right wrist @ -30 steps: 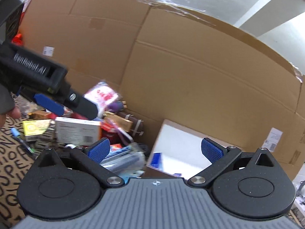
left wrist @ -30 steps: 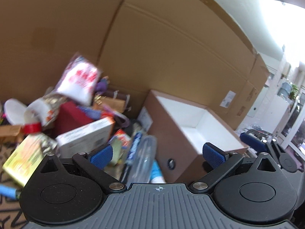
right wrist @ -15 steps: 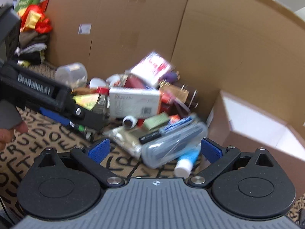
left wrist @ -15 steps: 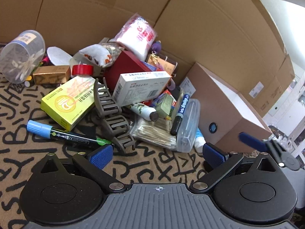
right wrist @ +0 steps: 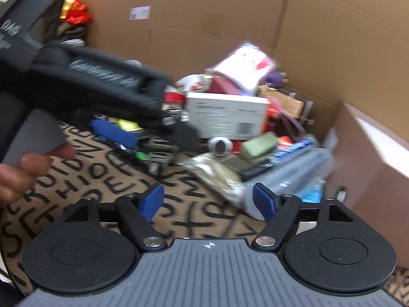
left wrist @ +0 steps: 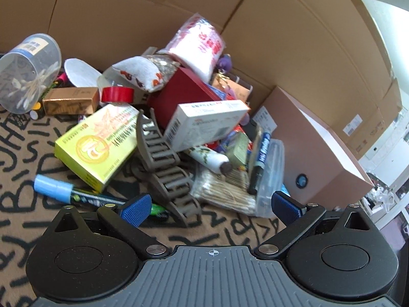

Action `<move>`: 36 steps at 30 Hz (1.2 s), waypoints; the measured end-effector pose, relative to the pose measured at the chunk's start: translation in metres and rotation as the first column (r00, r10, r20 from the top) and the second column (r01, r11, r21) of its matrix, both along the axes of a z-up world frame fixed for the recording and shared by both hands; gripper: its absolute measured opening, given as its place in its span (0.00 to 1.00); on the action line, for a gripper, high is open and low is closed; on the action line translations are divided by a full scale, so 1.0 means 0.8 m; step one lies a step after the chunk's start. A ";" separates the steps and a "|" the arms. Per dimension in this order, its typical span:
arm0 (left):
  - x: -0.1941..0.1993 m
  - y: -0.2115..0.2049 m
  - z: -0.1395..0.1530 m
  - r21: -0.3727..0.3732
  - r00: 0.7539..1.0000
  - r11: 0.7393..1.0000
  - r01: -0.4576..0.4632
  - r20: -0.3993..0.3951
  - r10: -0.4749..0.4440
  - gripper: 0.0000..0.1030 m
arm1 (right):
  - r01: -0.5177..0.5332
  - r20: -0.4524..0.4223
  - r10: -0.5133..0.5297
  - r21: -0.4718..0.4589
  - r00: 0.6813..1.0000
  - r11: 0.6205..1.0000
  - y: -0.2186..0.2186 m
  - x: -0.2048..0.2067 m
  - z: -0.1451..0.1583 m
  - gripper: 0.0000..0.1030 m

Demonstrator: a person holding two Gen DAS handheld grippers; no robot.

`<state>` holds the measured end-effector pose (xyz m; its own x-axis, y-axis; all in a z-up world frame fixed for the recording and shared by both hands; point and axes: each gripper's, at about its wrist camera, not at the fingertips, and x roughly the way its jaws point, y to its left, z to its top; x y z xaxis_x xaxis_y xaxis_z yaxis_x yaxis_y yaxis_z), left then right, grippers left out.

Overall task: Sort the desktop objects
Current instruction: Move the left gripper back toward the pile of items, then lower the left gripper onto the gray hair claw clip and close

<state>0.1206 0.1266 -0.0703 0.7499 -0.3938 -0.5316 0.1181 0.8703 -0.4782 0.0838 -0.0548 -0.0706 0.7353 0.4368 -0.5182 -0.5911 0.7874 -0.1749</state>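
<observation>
So the desk (left wrist: 23, 158) is covered by a tan mat with black scribbled letters all over it, and tall brown cardboard sheets (left wrist: 294, 33) wall off the back. Far right edge of the left wrist view there's a bright bit of room, too washed out to read.

The pile of clutter sits mid-frame. The blue-capped marker pen (left wrist: 76, 192) lies lower left, long axis running left to right, cap pointing left; its right end disappears behind the left hand-held gripper (left wrist: 208, 208). The grey-brown plastic hair claw clip (left wrist: 166, 163) runs diagonally from centre down toward the lower middle. The yellow-green cardboard box (left wrist: 99, 143) lies flat left of it, and the white medicine box (left wrist: 204, 125) is propped tilted above. The brown open box (left wrist: 319, 148) stands at right, its far corner cut off.

Both hand-held grippers hang wide apart, holding nothing. The right hand-held gripper (right wrist: 208, 200) view is blurry, so labels are unreadable.
</observation>
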 end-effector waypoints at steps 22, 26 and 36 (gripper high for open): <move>0.059 0.033 -0.030 -0.014 0.993 1.000 0.002 -0.117 -0.003 0.55 | -0.055 -0.127 0.058 0.022 0.990 0.998 0.052 0.048 -0.020 0.33; 0.057 0.031 -0.028 -0.024 0.991 1.000 0.004 -0.131 -0.007 0.51 | -0.065 -0.148 0.069 0.033 0.987 0.997 0.052 0.048 -0.019 0.22; 0.016 0.000 -0.010 -0.038 0.992 0.997 0.069 -0.100 -0.072 0.51 | -0.097 -0.130 0.101 0.040 0.986 0.994 0.016 0.008 0.004 0.22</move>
<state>0.1337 0.1265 -0.0782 0.6629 -0.4629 -0.5884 0.1283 0.8445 -0.5199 0.0900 -0.0417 -0.0670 0.6136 0.5231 -0.5914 -0.6827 0.7279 -0.0645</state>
